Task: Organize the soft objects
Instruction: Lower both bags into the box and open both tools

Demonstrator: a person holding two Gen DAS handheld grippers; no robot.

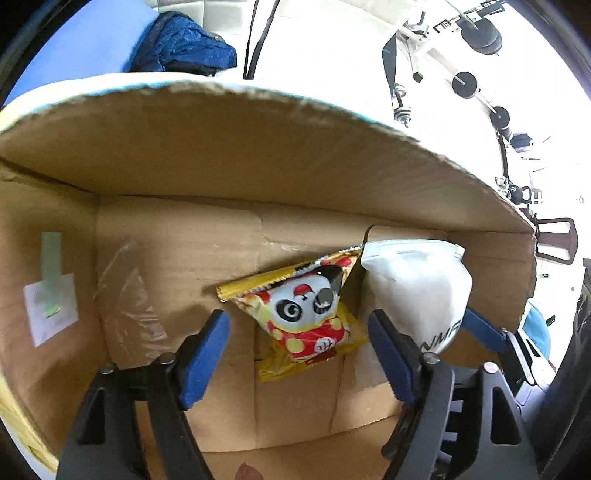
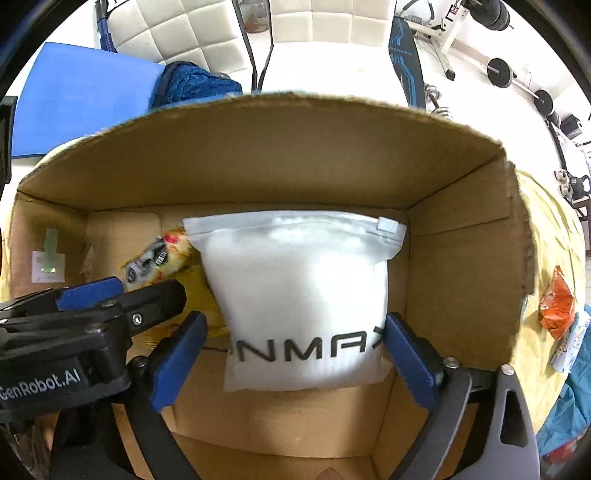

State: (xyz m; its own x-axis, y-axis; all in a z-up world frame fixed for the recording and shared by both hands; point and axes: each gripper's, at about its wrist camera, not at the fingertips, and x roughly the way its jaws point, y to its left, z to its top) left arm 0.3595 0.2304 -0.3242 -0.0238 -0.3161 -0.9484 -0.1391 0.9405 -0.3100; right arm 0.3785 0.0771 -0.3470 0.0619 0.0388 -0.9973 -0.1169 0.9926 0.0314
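Note:
An open cardboard box (image 1: 258, 155) fills both views. On its floor lies a yellow snack packet (image 1: 306, 314) printed with a panda, and a white zip pouch (image 2: 303, 302) with black lettering leans beside it on the right. My left gripper (image 1: 299, 354) hangs over the packet, open, its blue pads on either side and not pressing it. Around the pouch's lower end stands my right gripper (image 2: 295, 362), open wide, with a gap at its left pad. In the right wrist view the left gripper's (image 2: 147, 291) black body covers part of the packet (image 2: 166, 254).
The box stands on a yellow cloth (image 2: 554, 236); an orange snack packet (image 2: 557, 306) lies on it outside the right wall. Beyond the far wall are a blue mat (image 2: 85, 103), a blue quilted garment (image 2: 195, 85), a white padded chair (image 2: 177, 33) and barbell weights (image 2: 498, 72).

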